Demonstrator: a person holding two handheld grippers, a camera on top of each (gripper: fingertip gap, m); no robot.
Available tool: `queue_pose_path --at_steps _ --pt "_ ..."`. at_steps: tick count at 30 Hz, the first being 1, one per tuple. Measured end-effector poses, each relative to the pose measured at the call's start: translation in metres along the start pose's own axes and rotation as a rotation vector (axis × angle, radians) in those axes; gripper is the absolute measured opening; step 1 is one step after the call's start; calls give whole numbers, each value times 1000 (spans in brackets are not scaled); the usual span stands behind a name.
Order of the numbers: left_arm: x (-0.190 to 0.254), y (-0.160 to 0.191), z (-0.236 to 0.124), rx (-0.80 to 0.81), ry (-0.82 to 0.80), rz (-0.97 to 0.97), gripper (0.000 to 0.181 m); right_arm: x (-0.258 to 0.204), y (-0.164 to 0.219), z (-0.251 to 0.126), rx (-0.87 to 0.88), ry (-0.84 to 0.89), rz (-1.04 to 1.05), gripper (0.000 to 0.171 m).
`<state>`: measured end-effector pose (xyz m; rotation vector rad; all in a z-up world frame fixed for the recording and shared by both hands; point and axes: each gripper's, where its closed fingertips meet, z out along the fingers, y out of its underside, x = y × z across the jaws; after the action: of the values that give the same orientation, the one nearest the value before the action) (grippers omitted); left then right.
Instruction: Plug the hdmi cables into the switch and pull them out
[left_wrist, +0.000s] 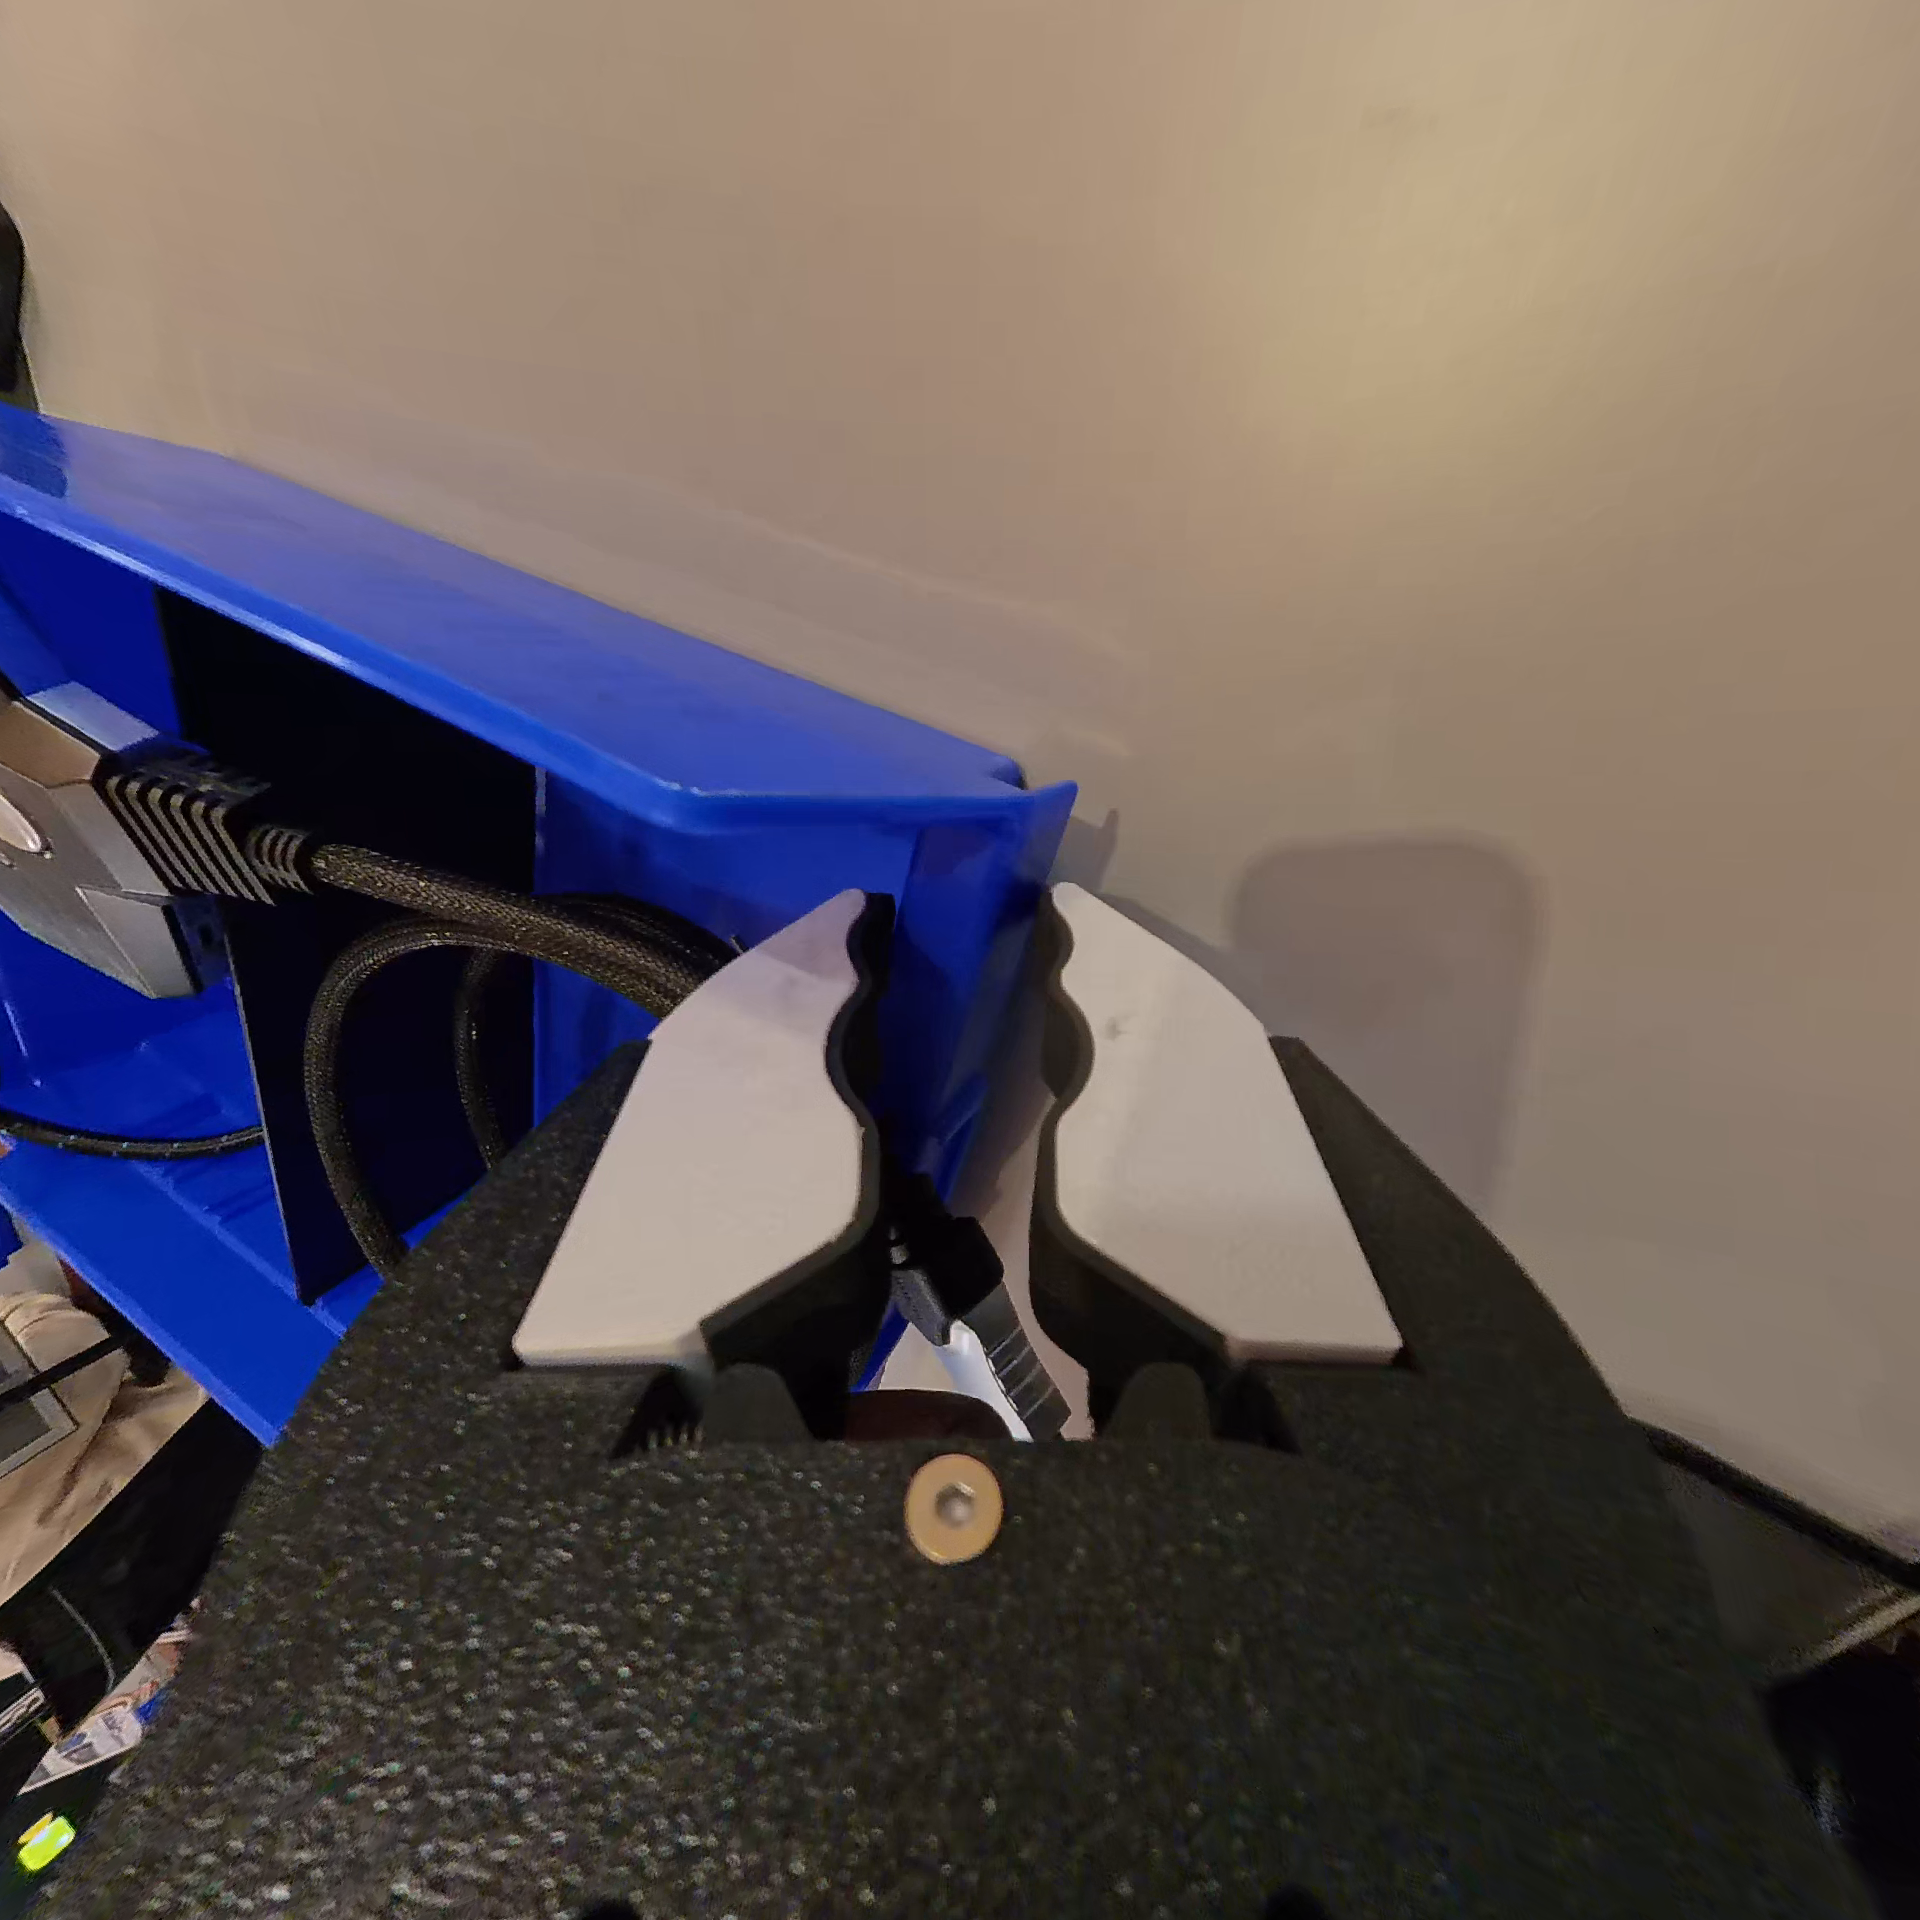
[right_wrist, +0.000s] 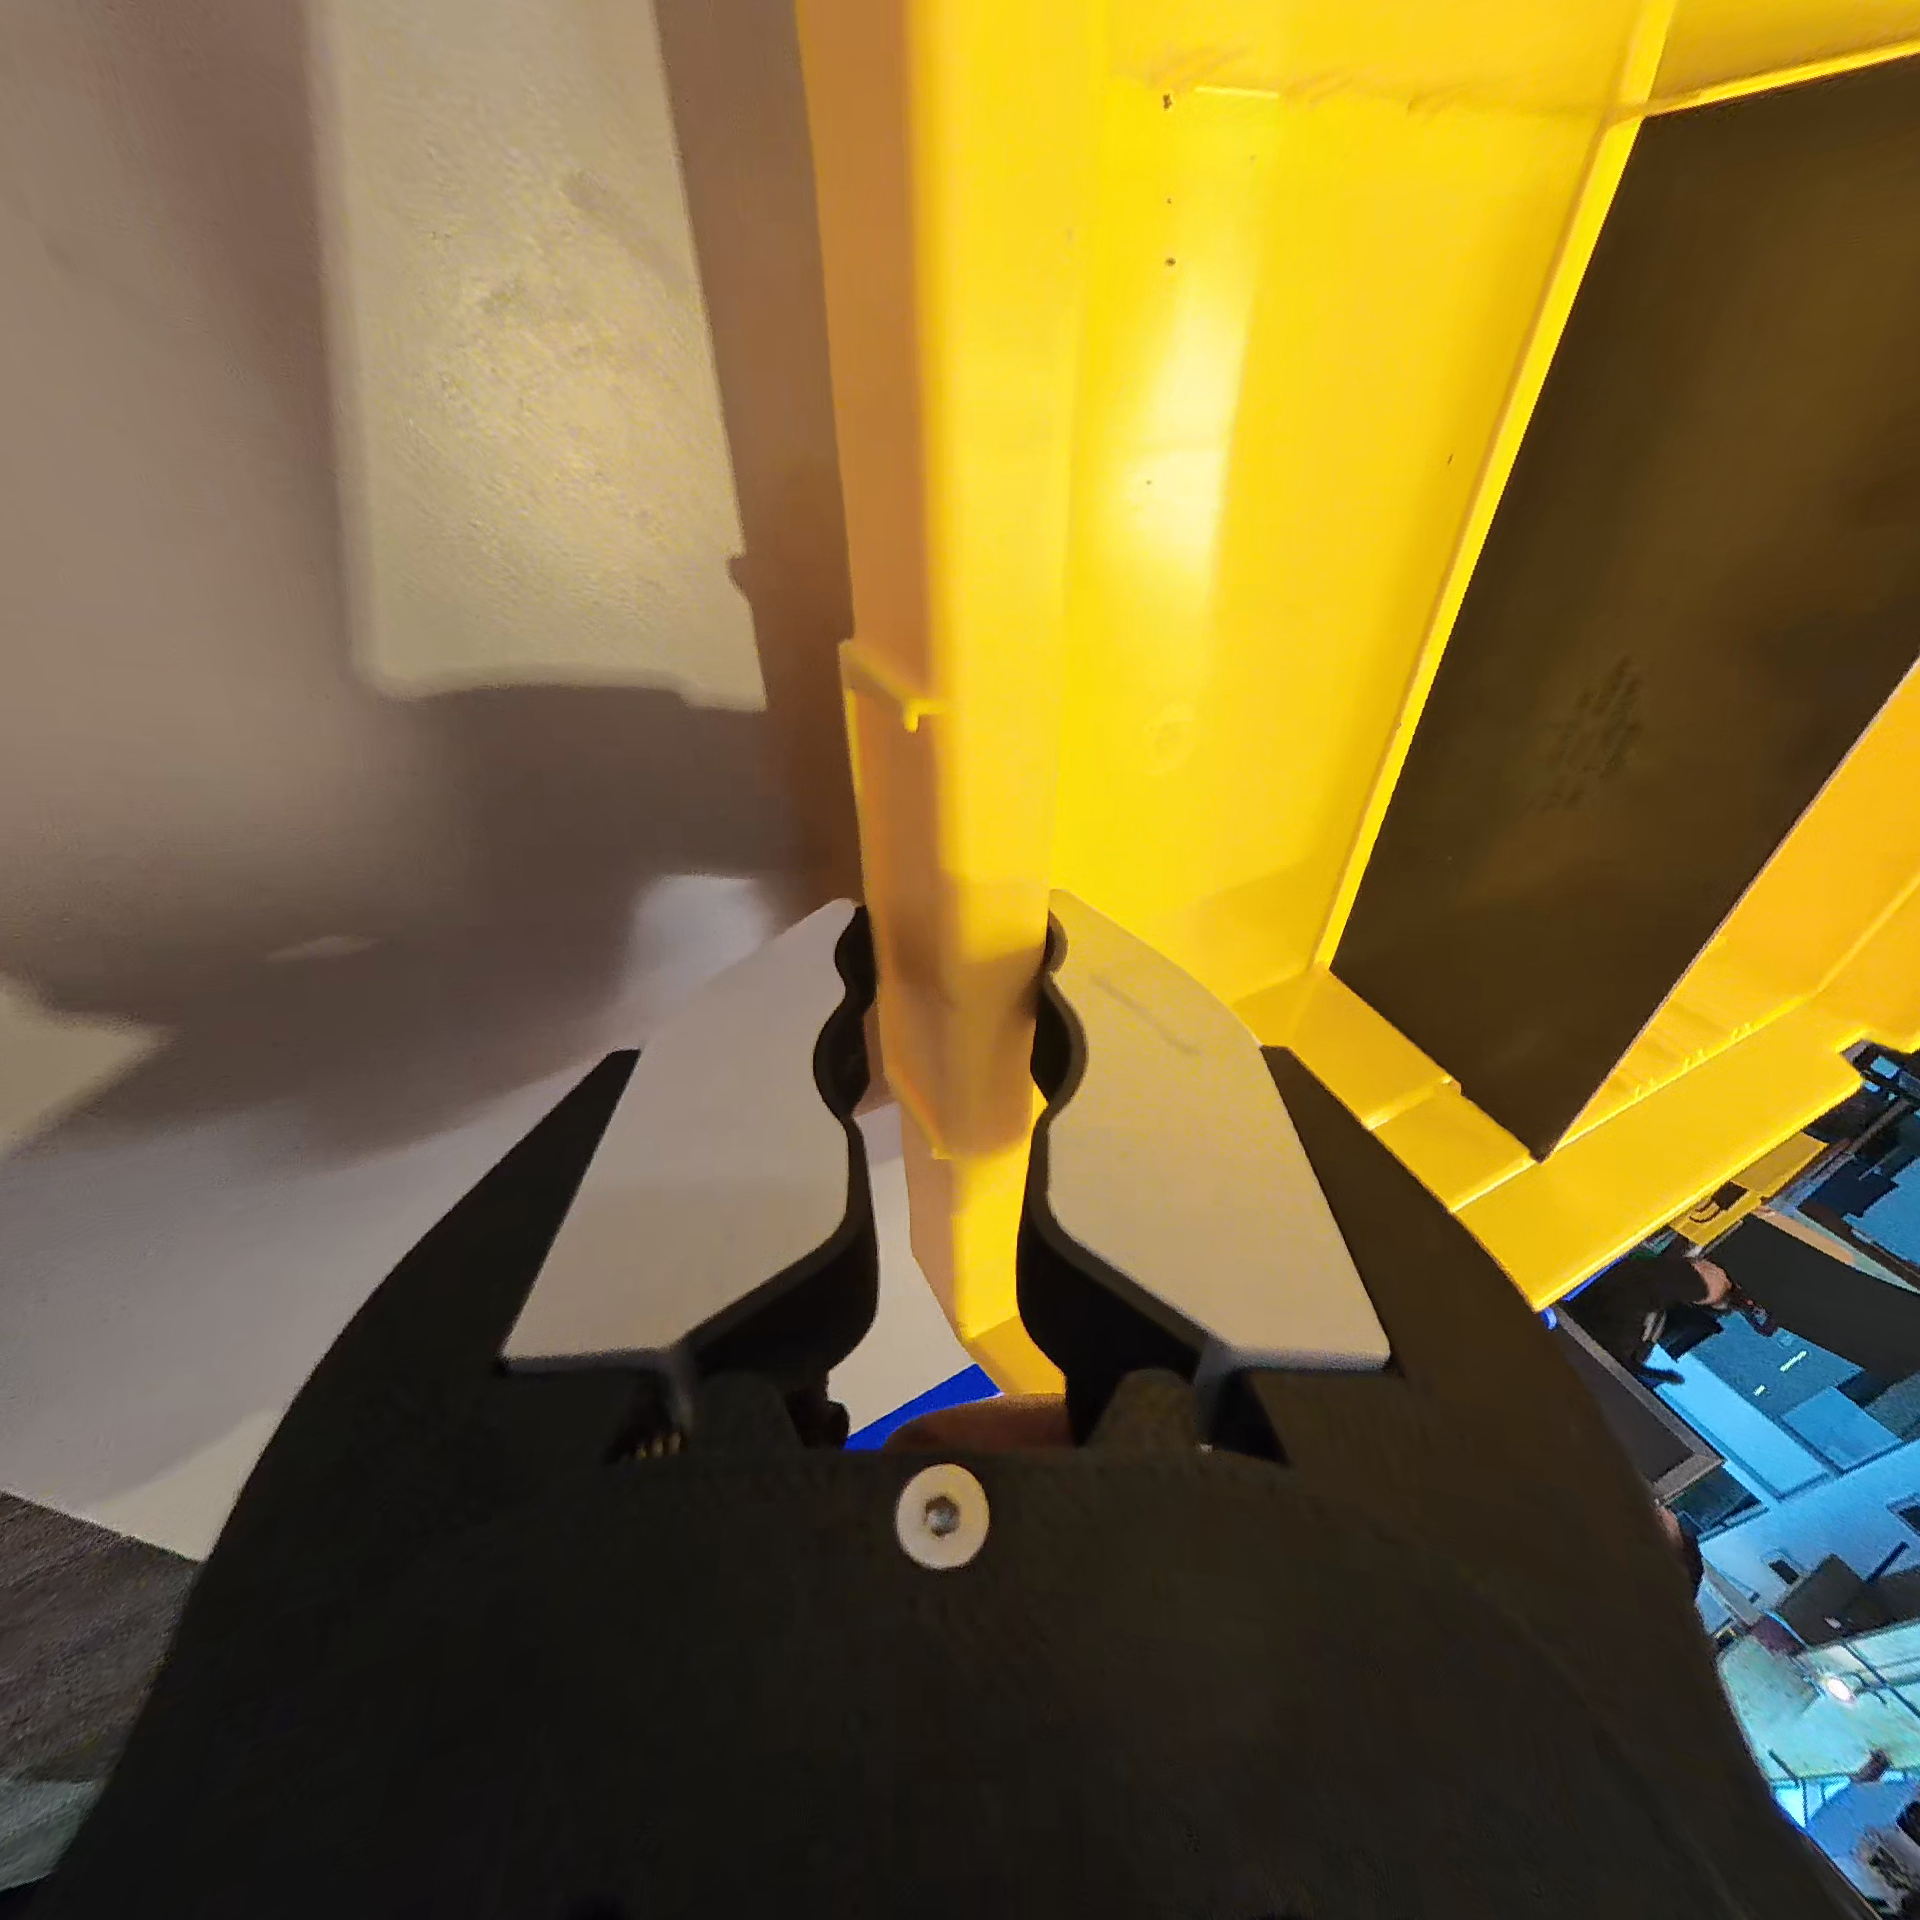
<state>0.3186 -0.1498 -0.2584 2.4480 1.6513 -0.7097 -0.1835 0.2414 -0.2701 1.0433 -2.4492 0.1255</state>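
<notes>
Both grippers clamp bin walls

Left gripper (left_wrist: 961, 914) fingers grip the blue bin (left_wrist: 727, 758); right gripper (right_wrist: 951, 925) fingers grip the yellow bin (right_wrist: 1195, 520). Tilting could spill the braided HDMI cable (left_wrist: 499, 914).

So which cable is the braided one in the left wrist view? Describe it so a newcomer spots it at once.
Start at the blue bin tipped on its side against the beige wall. Inside its dark opening, the black braided cable loops round from a ribbed strain relief on a grey metal plug at the left edge. Its woven sleeve and thickness distinguish it from the thin smooth cable below.
</notes>
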Motion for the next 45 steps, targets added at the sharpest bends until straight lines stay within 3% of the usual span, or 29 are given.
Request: queue_pose_path --at_steps 15,36,38,41,45 --pt "-10 15 3 10 -14 30 28 6 8 4 30 -2 10 29" --pt "-33 31 9 17 -61 -22 29 6 50 8 68 42 63 30" --pt "-31 27 -1 79 -42 -75 34 5 52 5 89 61 98 32" --pt "-34 6 -39 317 -34 -182 37 2 51 -10 168 94 181 31" --pt "-75 -3 -74 476 -156 -374 37 -1 27 -49 354 133 272 29"
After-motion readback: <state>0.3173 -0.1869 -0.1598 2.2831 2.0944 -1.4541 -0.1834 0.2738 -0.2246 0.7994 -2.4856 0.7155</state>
